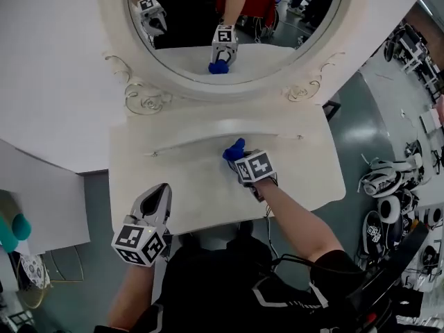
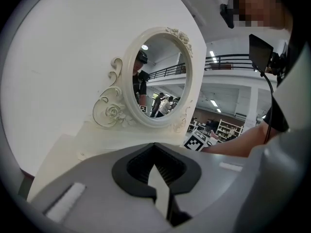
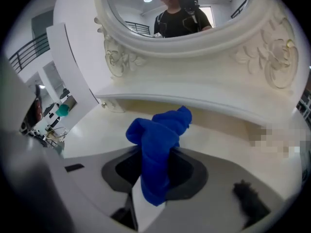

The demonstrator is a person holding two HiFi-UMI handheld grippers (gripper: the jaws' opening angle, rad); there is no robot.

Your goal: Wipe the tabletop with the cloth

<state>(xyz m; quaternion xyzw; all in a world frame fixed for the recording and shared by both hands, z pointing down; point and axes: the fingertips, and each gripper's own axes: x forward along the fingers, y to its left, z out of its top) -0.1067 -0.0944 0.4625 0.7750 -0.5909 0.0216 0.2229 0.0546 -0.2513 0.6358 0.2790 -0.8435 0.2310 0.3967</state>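
Note:
A blue cloth point(image 1: 234, 150) is bunched on the cream tabletop point(image 1: 180, 186), just in front of the raised back ledge. My right gripper point(image 1: 239, 159) is shut on the blue cloth point(image 3: 158, 144), which sticks up out of its jaws toward the mirror. My left gripper point(image 1: 161, 194) hovers over the tabletop's front left part, jaws shut with nothing between them. In the left gripper view the left gripper point(image 2: 156, 176) points at the mirror point(image 2: 158, 76), and the right gripper's marker cube point(image 2: 196, 142) shows at the right.
An oval mirror point(image 1: 229, 26) in an ornate cream frame stands at the back of the table, against a white wall panel point(image 1: 48, 68). Headsets and gear point(image 1: 388, 200) lie on the floor to the right. A teal object point(image 1: 14, 231) sits at the left.

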